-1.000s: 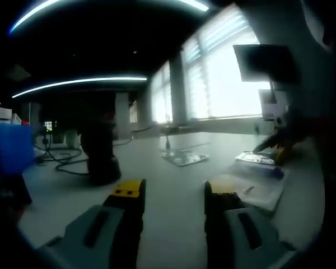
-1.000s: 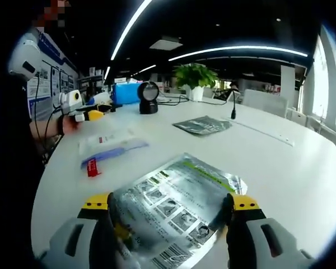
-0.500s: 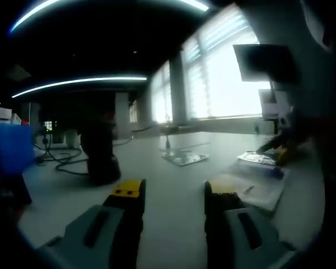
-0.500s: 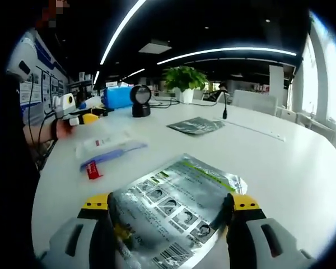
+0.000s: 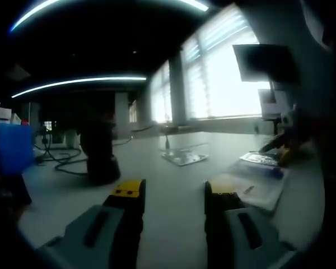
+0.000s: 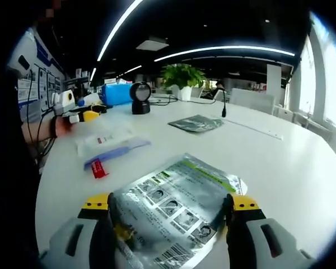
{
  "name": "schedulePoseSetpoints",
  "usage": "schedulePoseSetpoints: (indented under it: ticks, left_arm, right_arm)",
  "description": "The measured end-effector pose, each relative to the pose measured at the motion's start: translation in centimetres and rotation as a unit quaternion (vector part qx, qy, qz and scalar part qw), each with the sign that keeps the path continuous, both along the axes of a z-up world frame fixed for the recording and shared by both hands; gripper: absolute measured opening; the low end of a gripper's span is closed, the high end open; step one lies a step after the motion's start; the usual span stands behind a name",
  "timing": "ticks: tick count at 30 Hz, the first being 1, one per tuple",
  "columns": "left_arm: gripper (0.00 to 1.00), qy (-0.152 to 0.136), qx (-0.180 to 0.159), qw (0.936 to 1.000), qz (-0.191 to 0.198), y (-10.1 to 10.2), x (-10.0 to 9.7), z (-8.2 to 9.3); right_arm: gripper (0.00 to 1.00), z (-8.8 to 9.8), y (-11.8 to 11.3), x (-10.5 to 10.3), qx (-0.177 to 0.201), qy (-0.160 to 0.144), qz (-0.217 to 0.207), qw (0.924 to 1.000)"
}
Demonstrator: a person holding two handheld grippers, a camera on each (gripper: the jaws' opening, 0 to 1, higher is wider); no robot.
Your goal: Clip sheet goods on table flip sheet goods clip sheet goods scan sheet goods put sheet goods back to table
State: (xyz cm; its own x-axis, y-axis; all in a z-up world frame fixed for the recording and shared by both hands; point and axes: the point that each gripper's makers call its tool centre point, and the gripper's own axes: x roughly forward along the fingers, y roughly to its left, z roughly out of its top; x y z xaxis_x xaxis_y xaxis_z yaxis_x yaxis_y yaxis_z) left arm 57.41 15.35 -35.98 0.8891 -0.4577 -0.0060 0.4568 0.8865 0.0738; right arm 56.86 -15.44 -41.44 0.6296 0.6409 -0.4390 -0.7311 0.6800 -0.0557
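Right gripper [image 6: 169, 208] clamps silver sheet pack [image 6: 171, 207] above white tabletop [image 6: 280, 162]; left gripper [image 5: 171, 196] hangs released, jaws apart.

The right hand-held gripper [image 6: 169, 210] apparently clamps a silvery printed sheet pouch [image 6: 176, 210] above the white table [image 6: 280, 162].

Bright windows [image 5: 224, 84], white table [image 6: 280, 162]

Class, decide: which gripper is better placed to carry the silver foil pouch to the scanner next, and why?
Right. The right gripper already has the silver foil pouch between its jaws; the left gripper is open with nothing between its jaws.
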Motion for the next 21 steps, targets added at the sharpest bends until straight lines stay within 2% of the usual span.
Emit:
schedulePoseSetpoints:
  ticks: [2,5,6,9,13,17,21]
  left_arm:
    - [0.34,0.0,0.001,1.0,0.0,0.0,0.0,0.0]
    - [0.34,0.0,0.002,1.0,-0.002,-0.1,0.0,0.0]
    - [0.34,0.0,0.003,1.0,-0.002,-0.1,-0.1,0.0]
    - [0.34,-0.001,0.001,1.0,-0.001,-0.1,-0.1,0.0]
    - [0.34,-0.001,0.001,1.0,-0.001,-0.1,-0.1,0.1]
    - [0.34,-0.001,0.001,1.0,0.001,0.0,0.0,0.1]
    - [0.34,0.0,0.004,1.0,0.0,-0.1,0.0,0.0]
  right_arm:
    - [0.74,0.7,0.1,0.2,-0.003,-0.008,0.0,1.0]
    - [0.7,2.4,0.0,1.1,0.04,-0.017,-0.017,0.9989]
    - [0.67,2.8,-0.5,1.6,0.051,-0.018,-0.027,0.9982]
    - [0.64,3.2,-2.0,3.0,0.051,-0.024,-0.051,0.9971]
    - [0.62,2.4,-3.3,4.4,0.017,-0.025,-0.063,0.9976]
    - [0.51,2.0,-4.2,5.8,0.03,-0.005,-0.094,0.9951]
    - [0.45,1.3,-5.3,7.2,0.034,0.013,-0.113,0.993]
